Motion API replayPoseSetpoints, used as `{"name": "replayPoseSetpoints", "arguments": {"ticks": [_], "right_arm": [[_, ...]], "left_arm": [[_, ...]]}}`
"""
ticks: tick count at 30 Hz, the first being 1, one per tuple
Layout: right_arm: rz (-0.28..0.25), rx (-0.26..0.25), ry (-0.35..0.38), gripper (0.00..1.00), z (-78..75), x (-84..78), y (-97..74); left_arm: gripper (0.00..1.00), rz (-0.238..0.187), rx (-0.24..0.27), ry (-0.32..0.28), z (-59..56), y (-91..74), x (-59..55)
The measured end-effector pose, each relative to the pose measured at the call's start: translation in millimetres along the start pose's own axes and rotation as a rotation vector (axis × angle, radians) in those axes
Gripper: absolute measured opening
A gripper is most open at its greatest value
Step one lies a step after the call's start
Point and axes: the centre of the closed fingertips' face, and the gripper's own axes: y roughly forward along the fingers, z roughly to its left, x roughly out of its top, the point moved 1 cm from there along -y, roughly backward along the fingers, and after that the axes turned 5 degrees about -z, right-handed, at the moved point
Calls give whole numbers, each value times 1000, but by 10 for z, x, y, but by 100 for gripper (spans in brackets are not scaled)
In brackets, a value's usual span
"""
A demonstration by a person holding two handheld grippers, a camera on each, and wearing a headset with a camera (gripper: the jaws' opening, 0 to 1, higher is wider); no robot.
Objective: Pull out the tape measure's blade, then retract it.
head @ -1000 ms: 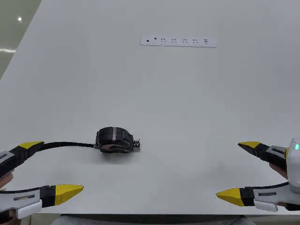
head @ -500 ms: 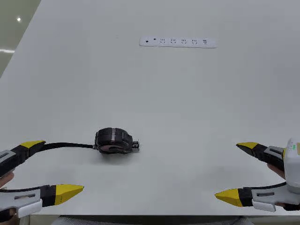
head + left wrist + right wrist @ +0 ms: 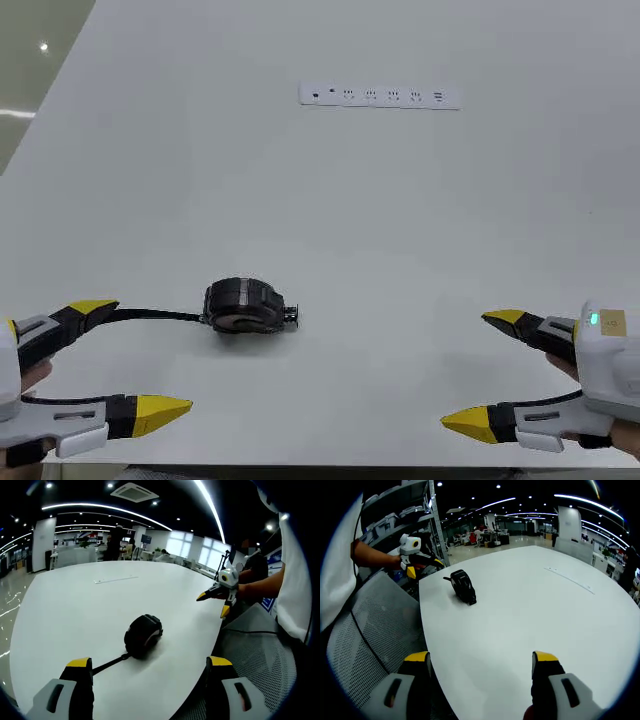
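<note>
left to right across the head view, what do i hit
left gripper → tape measure → power strip, farther back → right gripper

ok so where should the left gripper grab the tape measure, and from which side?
Likely clamp the tape measure across the middle of its rounded case, with the left gripper coming from the left, over the strap. The blade hook sticks out at the right end, so this leaves it free for the open right gripper.
</note>
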Motion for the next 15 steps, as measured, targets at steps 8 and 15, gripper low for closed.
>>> {"name": "replayPoseSetpoints", "arguments": {"ticks": [8,15], "right_arm": [[-14,11,8,83,-16,-29,145],[-27,14,29,83,-2,-54,241]], "left_arm": [[90,-11,-30,3,-15,142,-5],[90,-14,-39,5,-17,215,-8]]}}
